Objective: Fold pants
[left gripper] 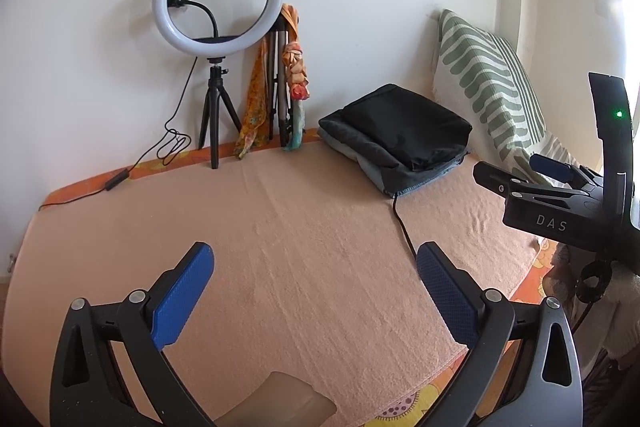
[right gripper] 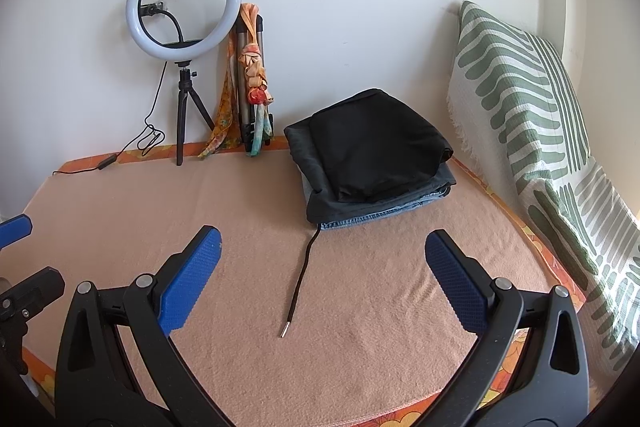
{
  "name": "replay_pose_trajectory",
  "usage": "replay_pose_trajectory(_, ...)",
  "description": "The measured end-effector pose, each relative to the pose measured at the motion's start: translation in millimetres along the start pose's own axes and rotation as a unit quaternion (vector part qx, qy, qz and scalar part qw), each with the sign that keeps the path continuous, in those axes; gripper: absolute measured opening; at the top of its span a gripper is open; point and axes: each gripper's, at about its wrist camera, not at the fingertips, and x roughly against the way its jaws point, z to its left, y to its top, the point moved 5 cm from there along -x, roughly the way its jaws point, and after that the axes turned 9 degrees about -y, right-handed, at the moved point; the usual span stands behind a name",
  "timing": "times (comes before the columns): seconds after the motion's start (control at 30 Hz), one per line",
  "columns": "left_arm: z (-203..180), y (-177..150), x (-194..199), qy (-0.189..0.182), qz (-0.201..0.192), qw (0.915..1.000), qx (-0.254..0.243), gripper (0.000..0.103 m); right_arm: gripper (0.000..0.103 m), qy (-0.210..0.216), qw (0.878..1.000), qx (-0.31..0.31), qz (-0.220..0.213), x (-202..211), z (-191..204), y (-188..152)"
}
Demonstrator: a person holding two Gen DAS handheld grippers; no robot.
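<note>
Meanwhile, both grippers hover empty, jaws wide apart, over the peach blanket (right gripper: 240, 195). Folded pants (right gripper: 372, 151) lie stacked ahead, nearer the right gripper (right gripper: 322, 287) than the left gripper (left gripper: 314, 291).

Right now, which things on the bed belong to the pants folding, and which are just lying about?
Job: stack of folded dark and denim pants; black drawstring trailing from it; peach blanket.
Lying about: white ring light on tripod; orange scarf; green-striped pillow.

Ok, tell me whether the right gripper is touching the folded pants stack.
Apart. The right wrist view shows the right gripper open and empty, with bare blanket between its fingertips and the folded pants stack; only the drawstring trails between the jaws.
</note>
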Motion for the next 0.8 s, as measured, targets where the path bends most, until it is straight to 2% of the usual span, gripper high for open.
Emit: replay_pose_trajectory(0.8, -2.3, -0.5, 0.5, -0.002, -0.001, 1.0, -0.002, 0.101, 0.103, 0.003, 1.0, 0.001, 0.0, -0.8, 0.6, 0.3)
